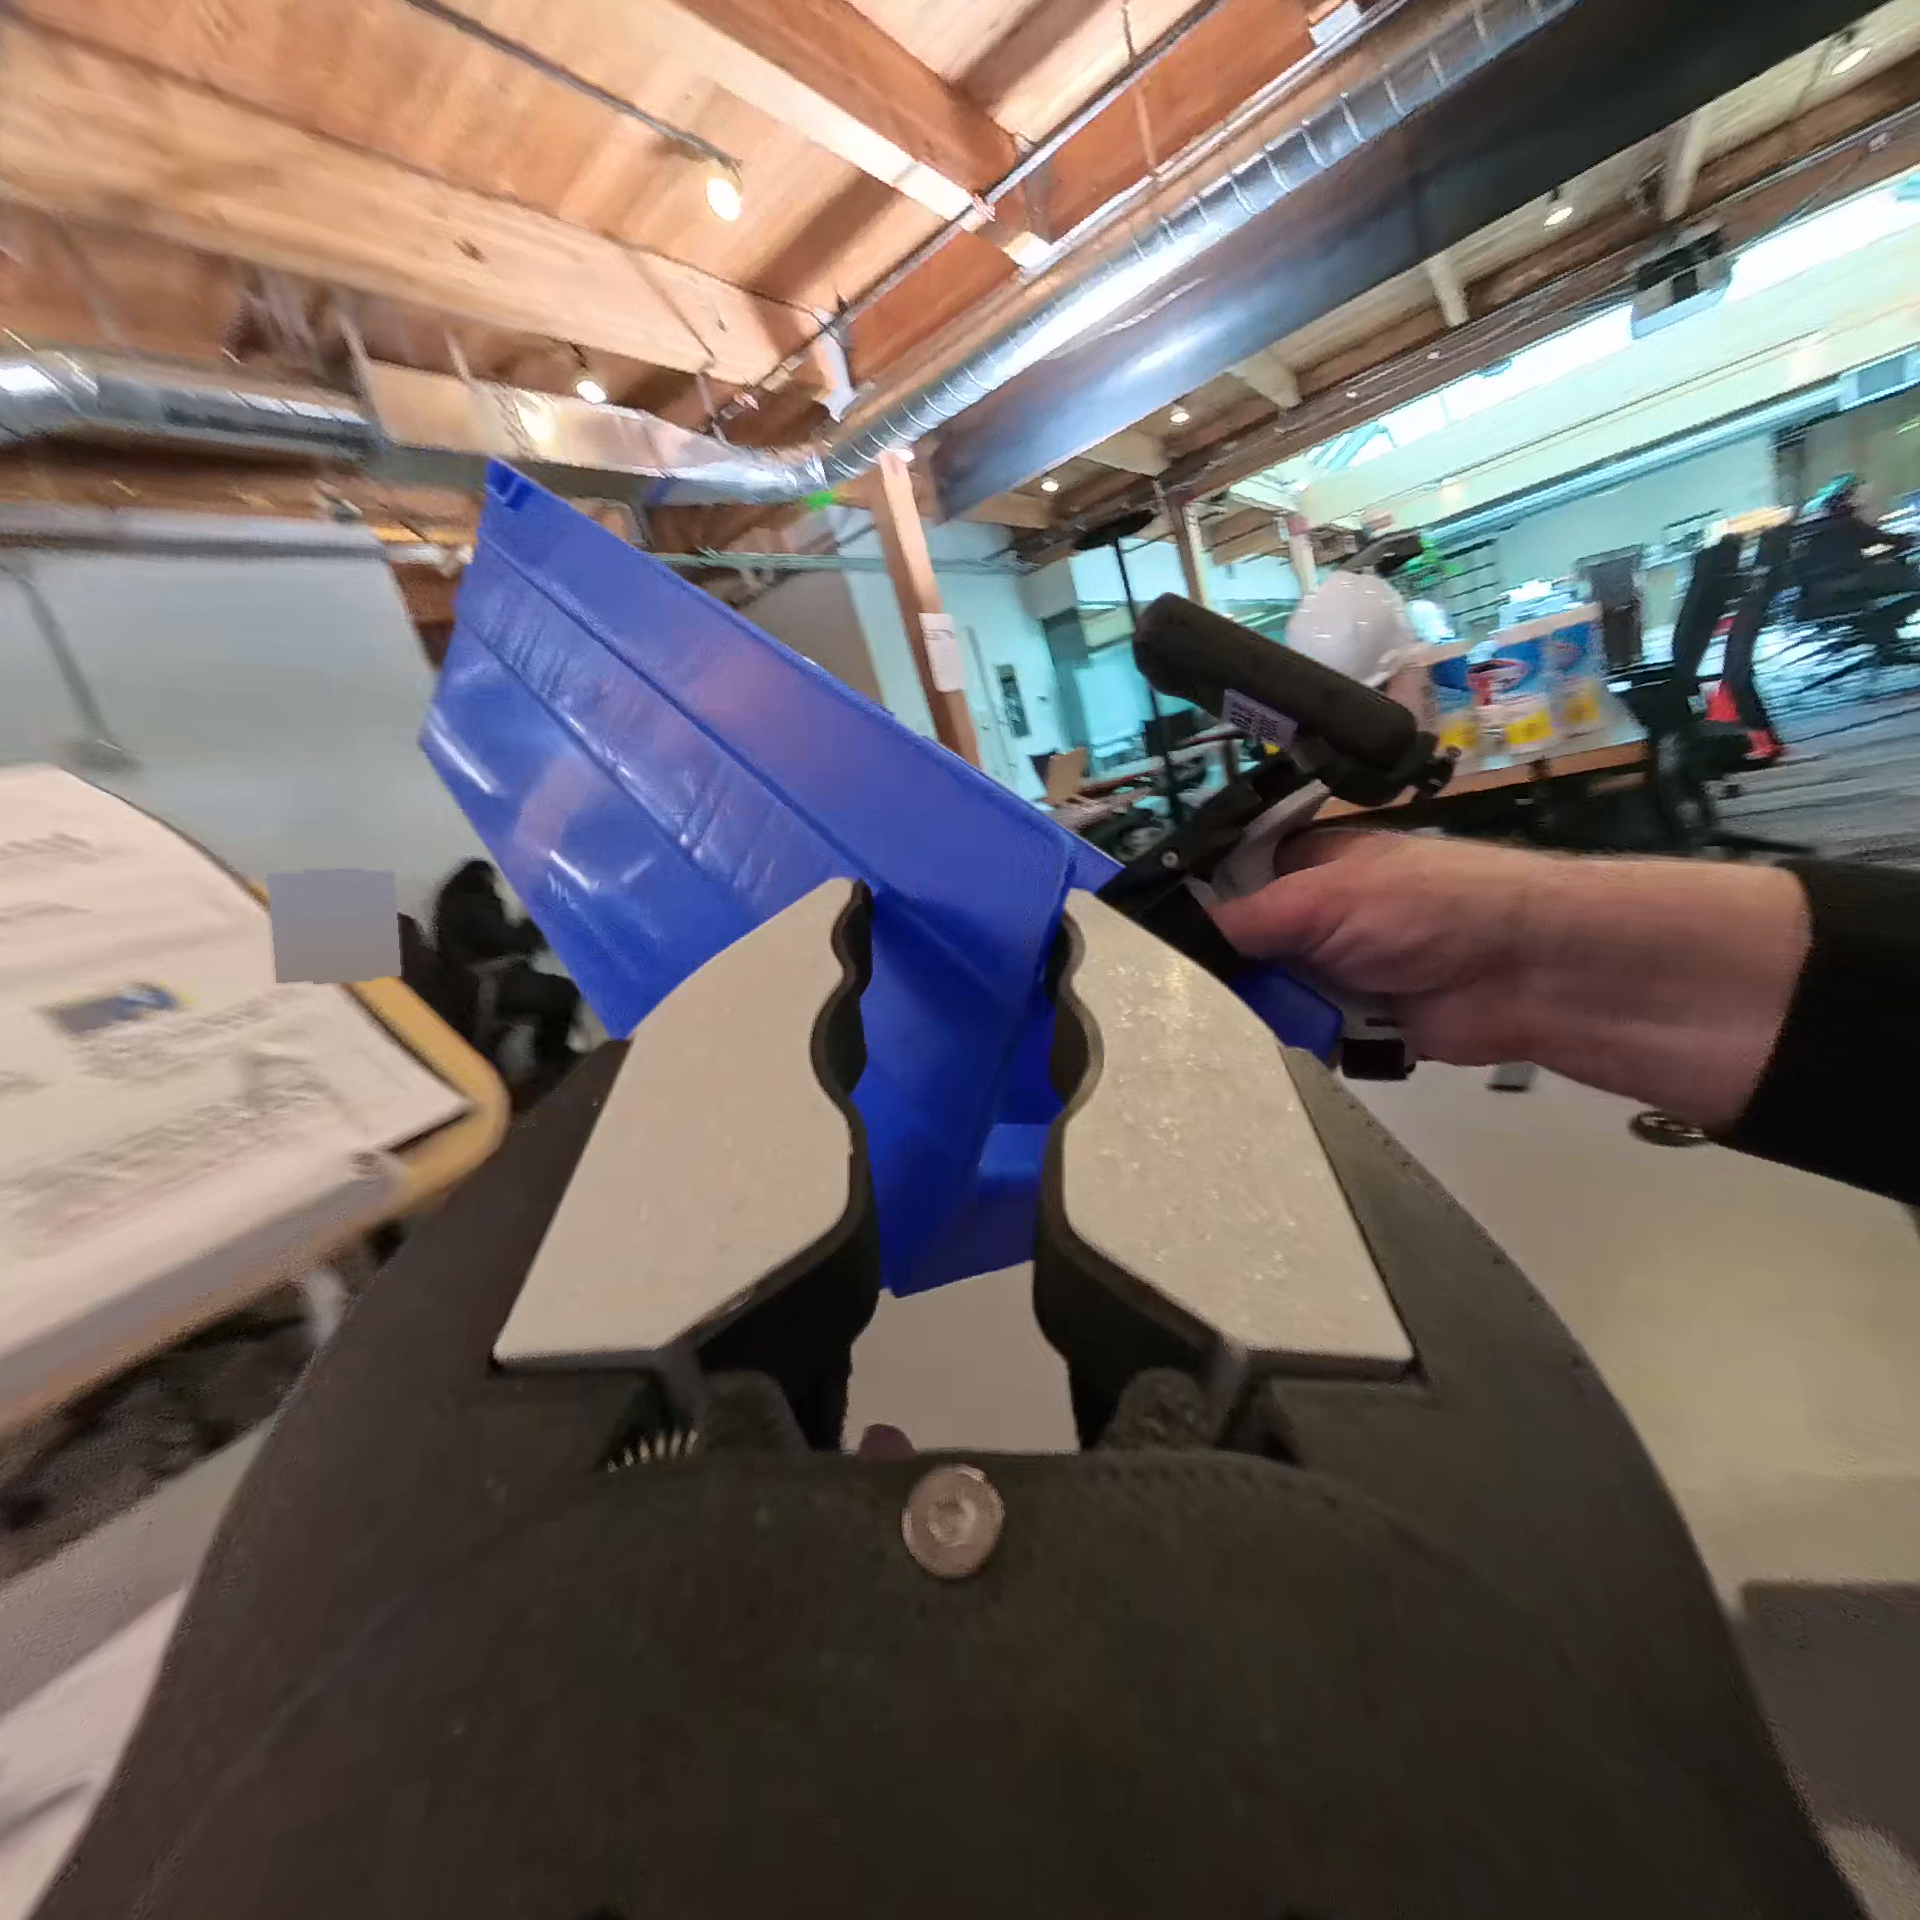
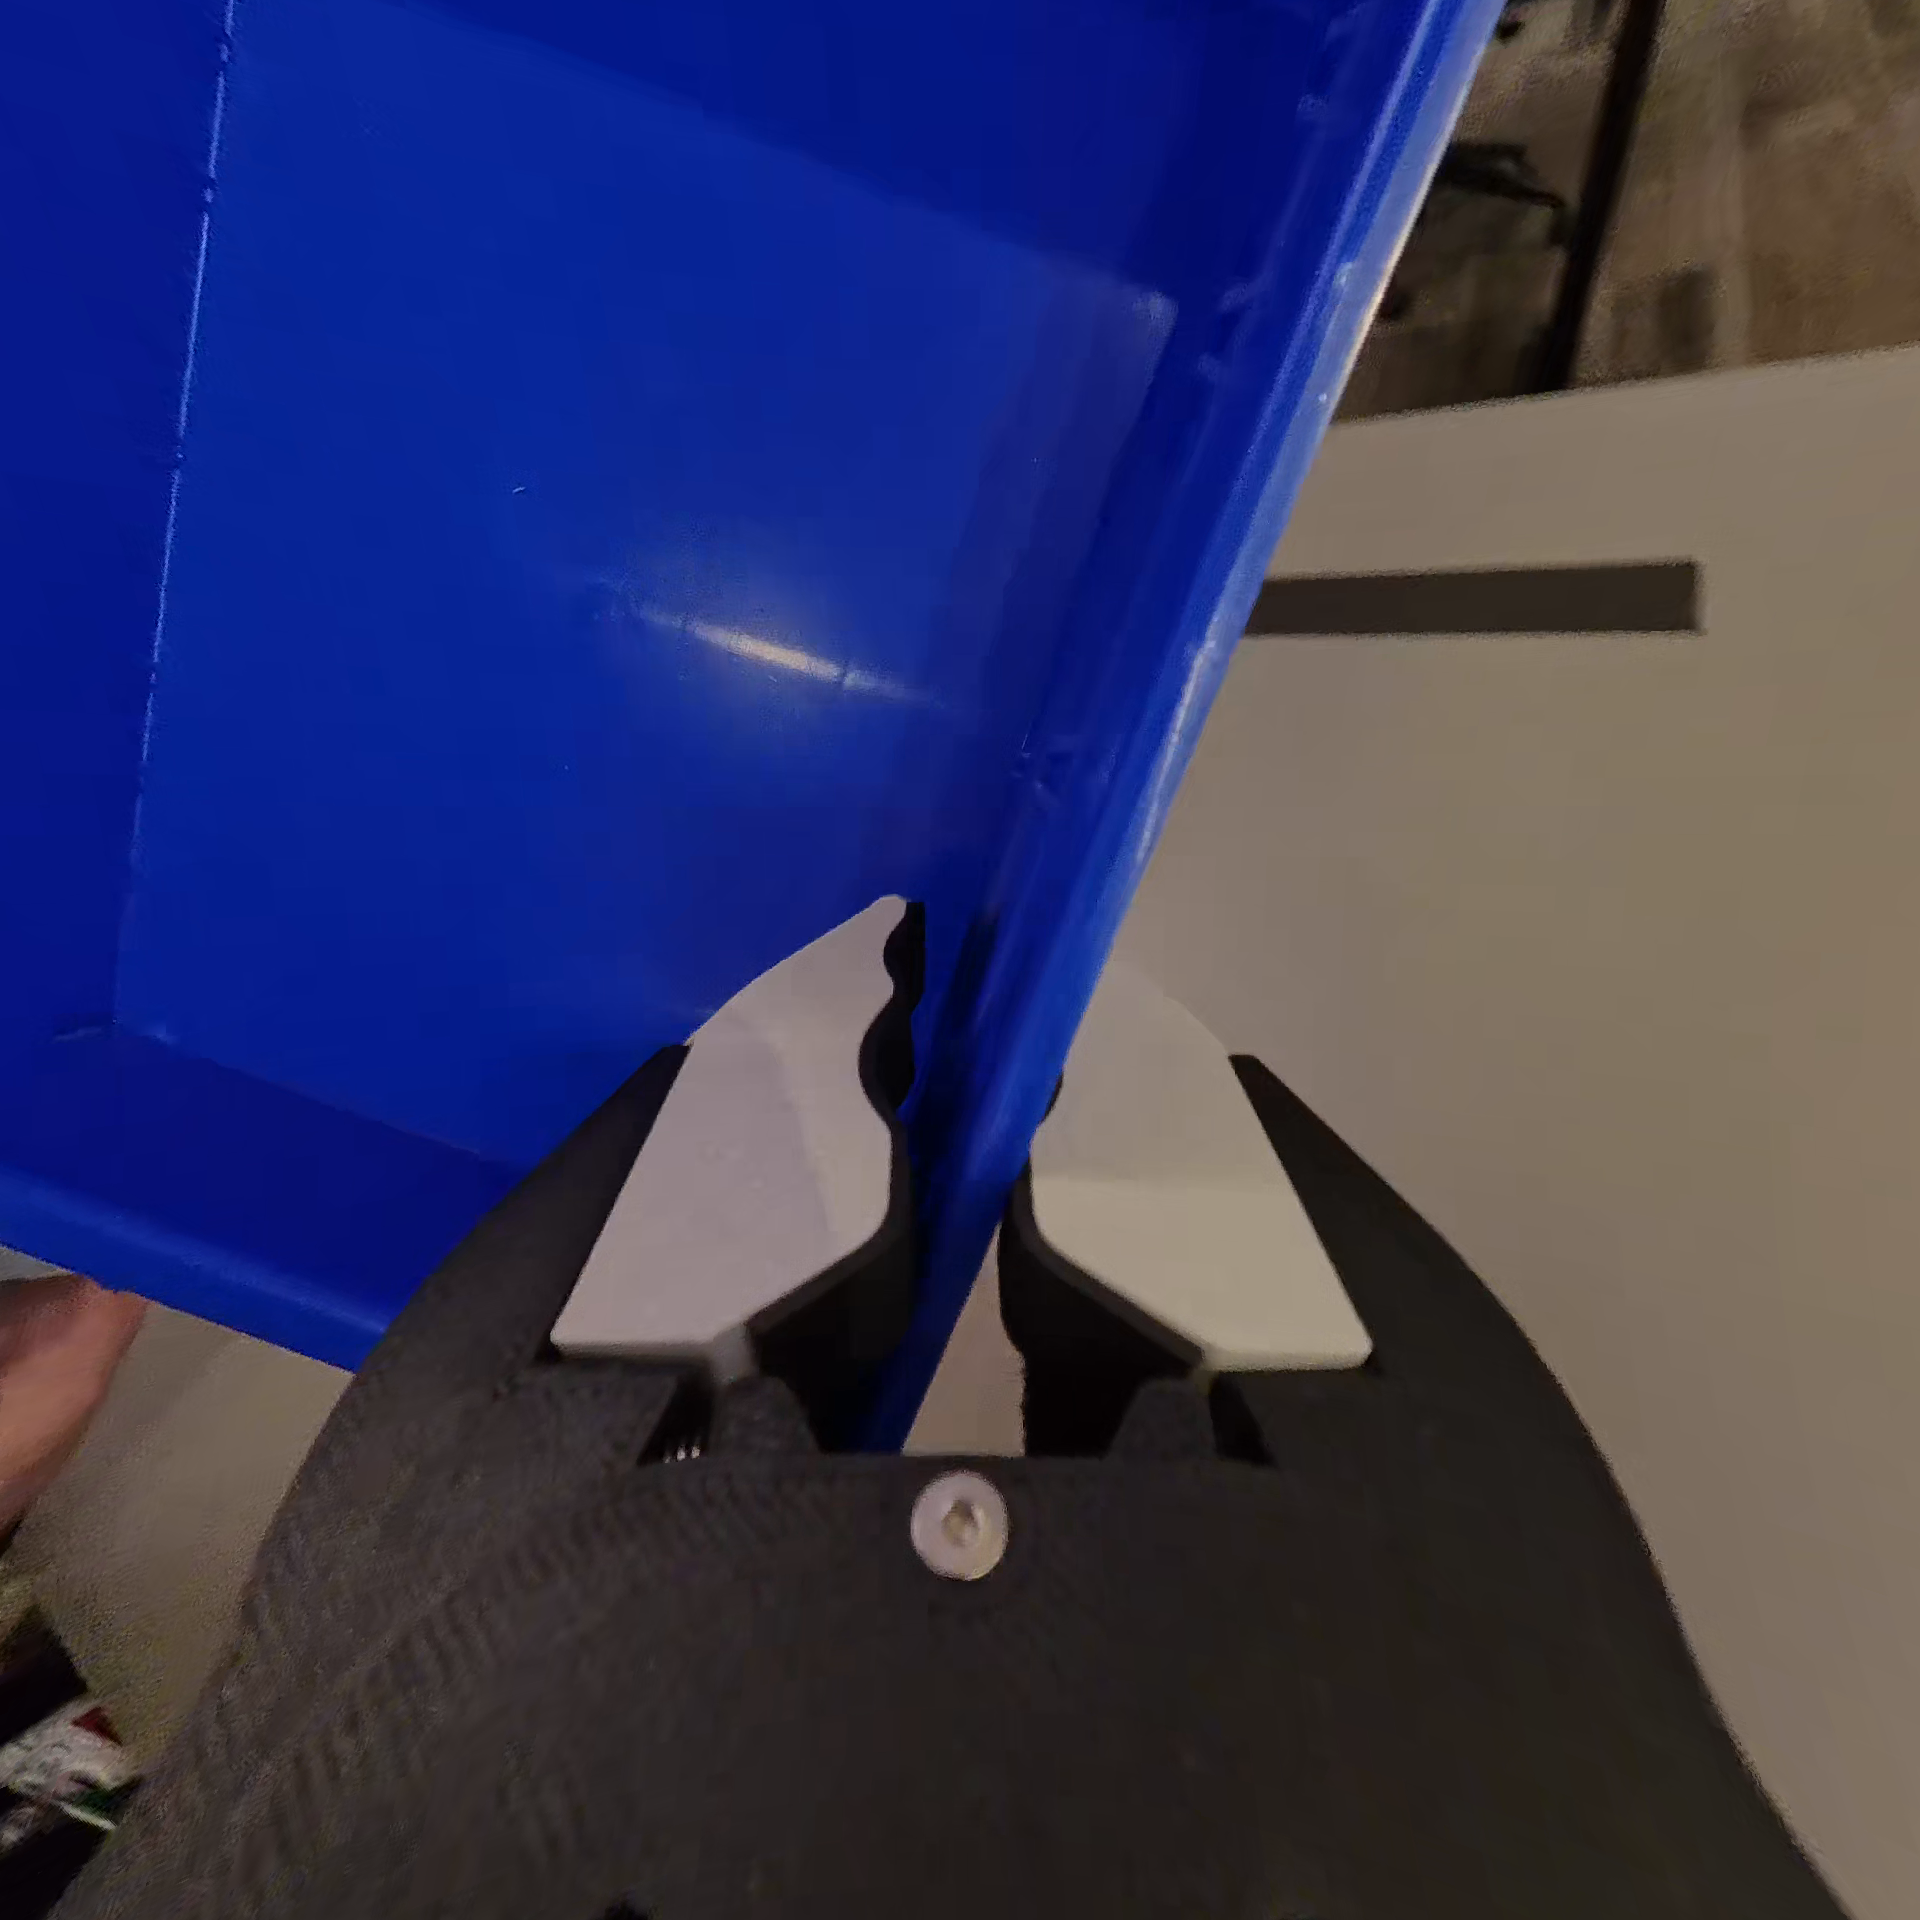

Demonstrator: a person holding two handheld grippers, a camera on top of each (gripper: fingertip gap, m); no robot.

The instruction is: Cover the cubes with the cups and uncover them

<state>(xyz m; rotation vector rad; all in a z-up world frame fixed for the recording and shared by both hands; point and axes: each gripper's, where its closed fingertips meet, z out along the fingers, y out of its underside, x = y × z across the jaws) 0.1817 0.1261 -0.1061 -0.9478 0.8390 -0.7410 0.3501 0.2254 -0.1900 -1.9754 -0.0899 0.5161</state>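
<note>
No cups or cubes show in either view. A blue plastic bin (image 1: 665,748) is held tilted in the air between both grippers. My left gripper (image 1: 956,920) is shut on one end wall of the bin near its corner. My right gripper (image 2: 987,956) is shut on a side wall of the bin (image 2: 623,520), one finger inside and one outside. What shows of the bin's inside is bare. In the left wrist view the right gripper (image 1: 1299,748) is held by a hand (image 1: 1455,966) at the bin's far side.
A white table top (image 2: 1558,935) with a black tape strip (image 2: 1475,600) lies below the bin. A second table with printed papers (image 1: 156,1039) stands at the left. Another hand (image 2: 52,1371) shows at the lower left of the right wrist view. Office chairs and desks stand far behind.
</note>
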